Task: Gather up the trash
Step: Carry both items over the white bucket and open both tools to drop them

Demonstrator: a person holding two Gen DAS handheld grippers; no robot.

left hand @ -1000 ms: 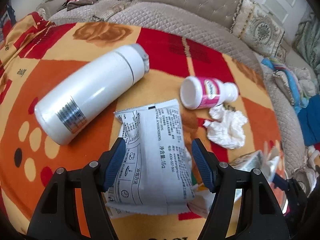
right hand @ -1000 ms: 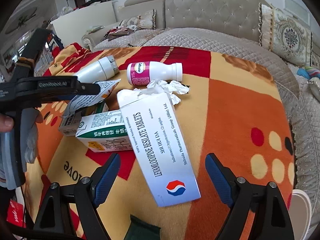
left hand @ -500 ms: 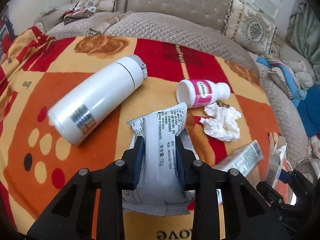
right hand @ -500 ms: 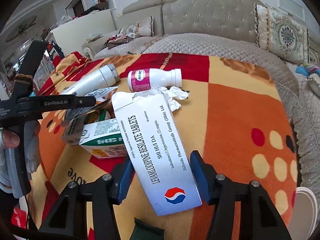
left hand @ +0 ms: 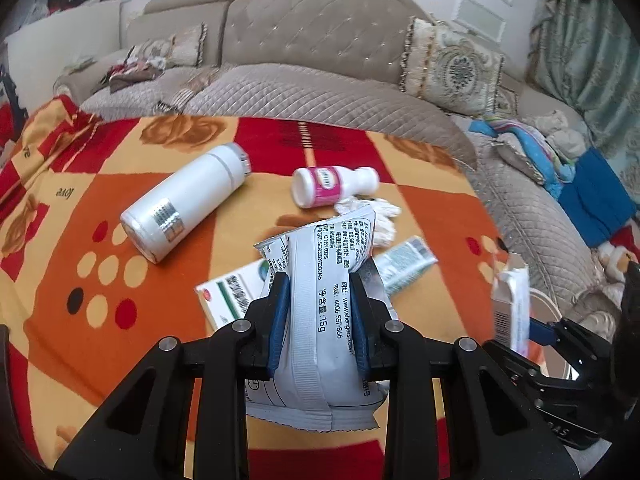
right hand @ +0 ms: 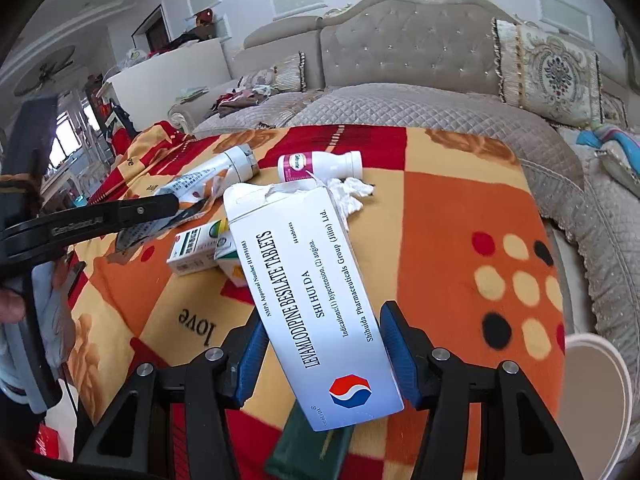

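Left gripper (left hand: 320, 312): we clamp the crinkled white printed sachet (left hand: 320, 280), lifted for binning.
Right gripper (right hand: 324, 344): we pinch the white cardboard tablet box (right hand: 308, 292) likewise.

**Trash spread across the blanket**

On the blanket (left hand: 60, 240), the thermos (left hand: 184, 208) lies at ten o'clock of the held sachet (left hand: 324, 300), the small bottle (left hand: 332, 186) at twelve, crumpled tissue (left hand: 380, 216) just beside it; two cartons (right hand: 204, 248) lie nearer, at seven.
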